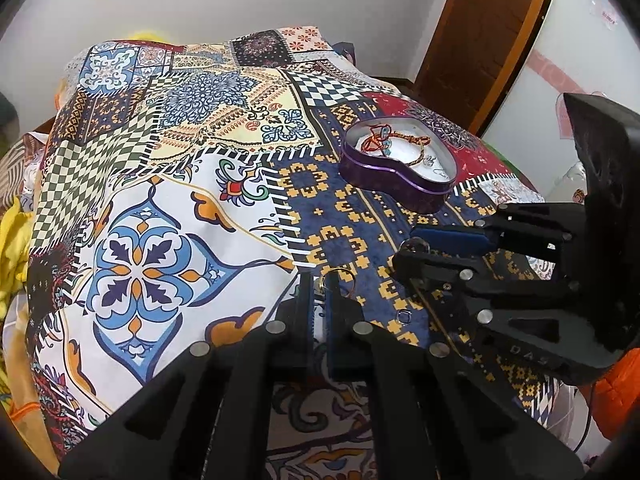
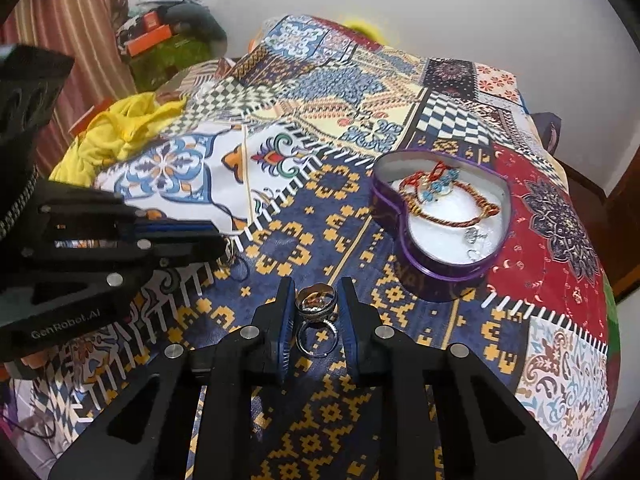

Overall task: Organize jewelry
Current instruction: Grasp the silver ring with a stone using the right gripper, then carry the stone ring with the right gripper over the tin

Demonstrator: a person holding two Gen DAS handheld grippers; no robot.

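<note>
A purple heart-shaped tin point(image 2: 420, 264) with a white lining stands on the patterned bedspread; it also shows in the left wrist view point(image 1: 384, 176). Red and brown cord bracelets point(image 2: 436, 196) and small silver pieces lie inside. My right gripper point(image 2: 316, 304) is closed around a cluster of rings point(image 2: 318, 308), just above the cloth, short of the tin. My left gripper point(image 1: 320, 284) is nearly shut on a thin gold ring point(image 1: 342, 276). In the left wrist view the right gripper point(image 1: 412, 244) is at the right.
A small silver ring point(image 1: 405, 316) lies on the blue cloth near the left gripper. Yellow cloth point(image 2: 120, 132) is bunched at the bed's far left. A wooden door point(image 1: 480, 40) and a white wall are behind the bed.
</note>
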